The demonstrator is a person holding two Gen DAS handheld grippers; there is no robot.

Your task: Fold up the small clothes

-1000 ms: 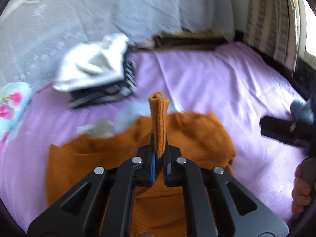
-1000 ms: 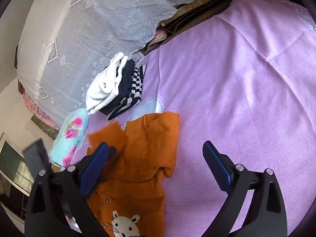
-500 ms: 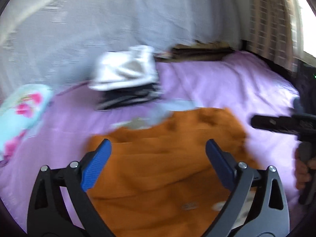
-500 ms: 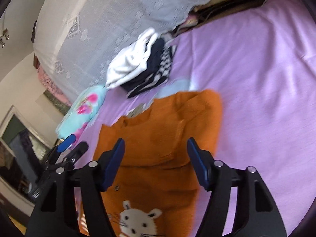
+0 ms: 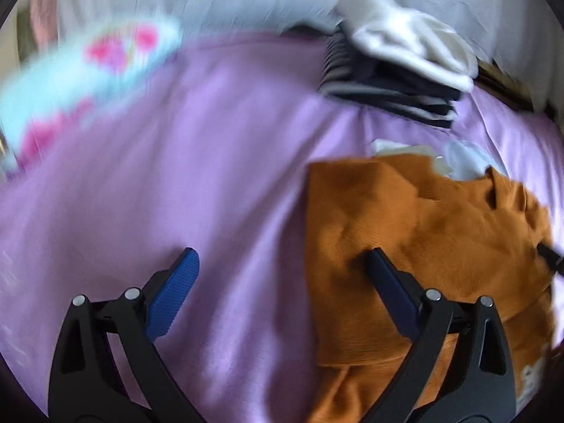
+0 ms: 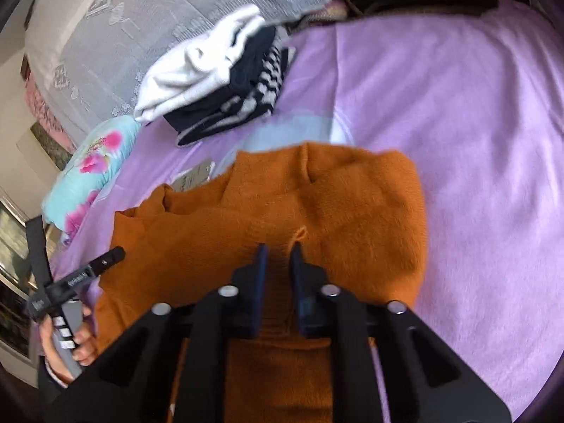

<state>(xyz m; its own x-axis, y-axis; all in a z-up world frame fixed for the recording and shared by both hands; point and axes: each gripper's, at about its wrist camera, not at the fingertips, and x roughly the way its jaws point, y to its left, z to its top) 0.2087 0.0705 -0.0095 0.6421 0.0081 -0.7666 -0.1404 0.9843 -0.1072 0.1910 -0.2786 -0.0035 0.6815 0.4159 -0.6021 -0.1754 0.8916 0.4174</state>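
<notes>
Right gripper (image 6: 278,250) jaws just closing, pinching orange sweater (image 6: 352,211) fold, left gripper (image 5: 282,264) spread wide, empty, over purple bed (image 5: 176,176)

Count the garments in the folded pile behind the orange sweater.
3 visible: a white top uppermost, a navy piece beneath it, and a striped piece at the bottom. More may be hidden inside the pile.

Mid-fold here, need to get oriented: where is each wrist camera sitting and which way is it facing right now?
Left wrist: on the left gripper, jaws open, tilted down at purple sheet beside the orange sweater.
Right wrist: on the right gripper, jaws shut on the sweater's fabric, facing the clothes stack; the left hand shows.
Shared: sweater, stack, floral pillow.
</notes>
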